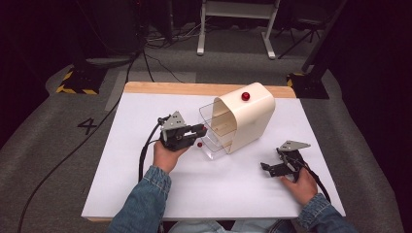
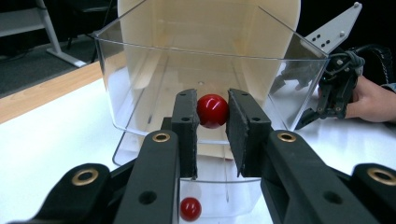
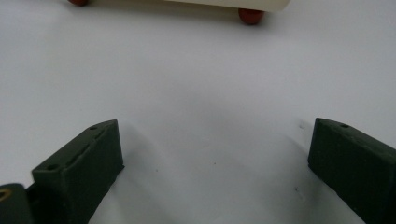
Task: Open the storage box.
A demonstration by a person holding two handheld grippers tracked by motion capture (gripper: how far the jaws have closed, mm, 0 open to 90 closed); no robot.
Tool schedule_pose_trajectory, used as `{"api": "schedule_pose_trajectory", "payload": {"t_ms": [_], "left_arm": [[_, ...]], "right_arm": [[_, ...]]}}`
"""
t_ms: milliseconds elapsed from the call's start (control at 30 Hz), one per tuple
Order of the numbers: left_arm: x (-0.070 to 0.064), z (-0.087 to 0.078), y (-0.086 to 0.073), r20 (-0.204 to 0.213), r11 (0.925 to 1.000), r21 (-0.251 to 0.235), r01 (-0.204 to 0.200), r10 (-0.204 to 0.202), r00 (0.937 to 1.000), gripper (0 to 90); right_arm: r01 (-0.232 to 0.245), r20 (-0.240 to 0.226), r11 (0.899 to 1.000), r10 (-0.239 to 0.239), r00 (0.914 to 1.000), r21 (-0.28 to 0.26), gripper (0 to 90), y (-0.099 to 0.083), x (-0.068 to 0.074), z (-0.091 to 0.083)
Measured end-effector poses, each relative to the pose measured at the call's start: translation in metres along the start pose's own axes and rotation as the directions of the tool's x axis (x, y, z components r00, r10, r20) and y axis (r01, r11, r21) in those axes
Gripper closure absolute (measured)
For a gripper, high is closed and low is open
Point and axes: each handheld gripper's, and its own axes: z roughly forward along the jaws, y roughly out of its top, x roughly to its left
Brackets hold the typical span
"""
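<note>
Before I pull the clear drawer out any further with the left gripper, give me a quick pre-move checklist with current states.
1. Left gripper shut on the red knob of the clear drawer: ok, both pads touch it.
2. Knob centred between the pads: ok in the left gripper view.
3. Drawer partly out of the cream housing: ok.
4. Pull path on the table toward the person: ok, bare in the high view.
5. Right gripper bracing the housing: not ok, it is open, resting on the table apart from it.
6. Housing's red feet flat on the table: cannot tell.
</note>
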Motion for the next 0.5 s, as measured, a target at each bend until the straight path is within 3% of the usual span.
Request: {"api": "schedule_pose_trajectory", "payload": {"t_ms": [300,400,500], "left_arm": [[0.0007,-0.0027,-0.0042,-0.009,0.9998,0.019,-0.005,0.005,0.9999,72.8],[0.0005,-0.0022,-0.0039,-0.014,0.9998,0.020,0.007,-0.007,0.9999,61.2],[0.0004,-0.0019,-0.0044,-0.009,0.9996,0.026,0.004,-0.004,1.0000,59.3]], "right_arm": [[-0.002,0.000,1.000,0.002,1.0000,0.000,3.2,0.0000,0.0000,0.0000],[-0.002,0.000,1.000,0.002,1.0000,0.000,3.2,0.0000,0.0000,0.0000],[-0.001,0.000,1.000,0.001,1.0000,0.000,3.1,0.0000,0.0000,0.0000]]}}
